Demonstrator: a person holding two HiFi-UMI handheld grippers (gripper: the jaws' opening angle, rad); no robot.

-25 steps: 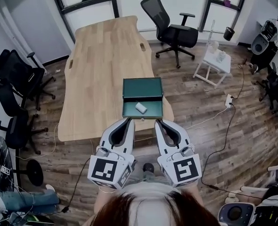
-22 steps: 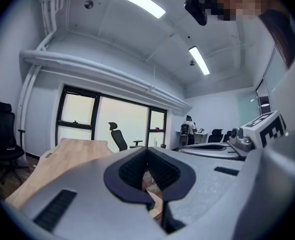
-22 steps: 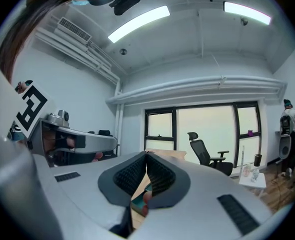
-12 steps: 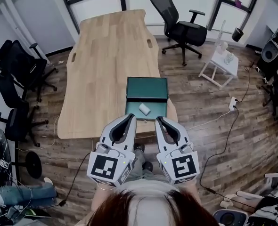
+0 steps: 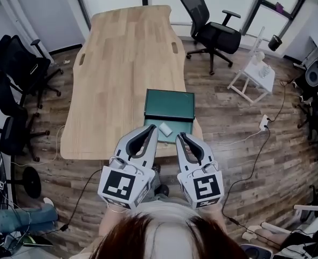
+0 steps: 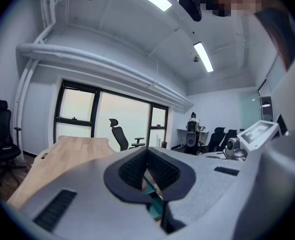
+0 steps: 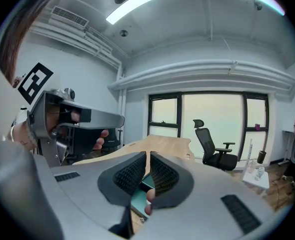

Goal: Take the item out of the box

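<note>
holds left tool [image 5: 152, 128] and right tool [image 5: 181, 136] side by side over the near end of the counter [image 5: 121, 63], each with jaws pressed together on nothing. finds the small white item [image 5: 165, 129] lying in the near tray of the open green box [image 5: 170, 106], just beyond the tips and between them.

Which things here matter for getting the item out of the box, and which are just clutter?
Job:
- green box, open on the wooden table
- white item inside it
- left gripper and right gripper, both shut on nothing

Lying about:
- black office chairs
- white side table
- power strip on the floor
</note>
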